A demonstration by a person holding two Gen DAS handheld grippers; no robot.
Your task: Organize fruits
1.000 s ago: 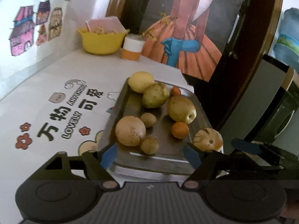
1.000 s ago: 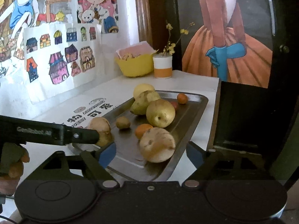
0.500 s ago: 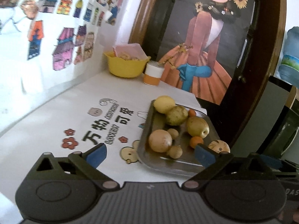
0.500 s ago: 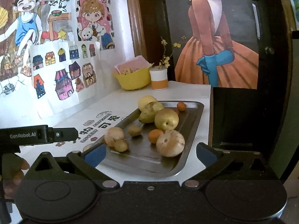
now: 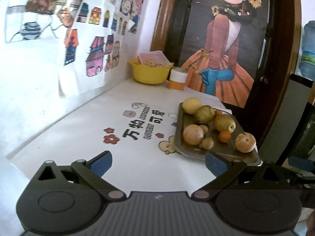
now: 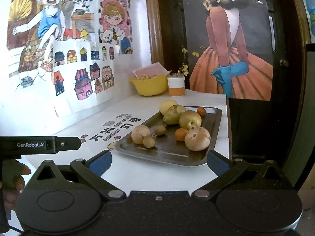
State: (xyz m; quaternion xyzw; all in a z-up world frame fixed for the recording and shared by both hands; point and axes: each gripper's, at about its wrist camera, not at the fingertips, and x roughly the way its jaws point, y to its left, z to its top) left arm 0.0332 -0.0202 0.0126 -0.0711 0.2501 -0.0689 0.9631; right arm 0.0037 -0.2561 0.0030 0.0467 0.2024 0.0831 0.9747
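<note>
A grey metal tray (image 5: pixel 180 137) (image 6: pixel 169 153) lies on the white table and holds several fruits: a yellow lemon (image 5: pixel 192 105) (image 6: pixel 167 105), a green pear (image 5: pixel 204 114) (image 6: pixel 173 114), a yellow-green apple (image 5: pixel 224 123) (image 6: pixel 190 119), two brown round fruits (image 5: pixel 193 134) (image 5: pixel 245 142), small kiwis (image 5: pixel 206 143) and small oranges (image 5: pixel 225 136) (image 6: pixel 181 134). My left gripper (image 5: pixel 158 162) stands open over the table, short of the tray's near left corner. My right gripper (image 6: pixel 159 162) is open just before the tray's near edge. Neither holds anything.
A yellow bowl (image 5: pixel 149 74) (image 6: pixel 150 85) and an orange-and-white cup (image 5: pixel 177 78) (image 6: pixel 176 86) stand at the table's far end by the wall. The table edge runs along the tray's right side, next to a dark door (image 6: pixel 256 118). A hand (image 6: pixel 15 177) holds the left gripper's body.
Both grippers have pulled back and up from the tray and opened wider. The left one has swung left, so the tray now sits to its right.
</note>
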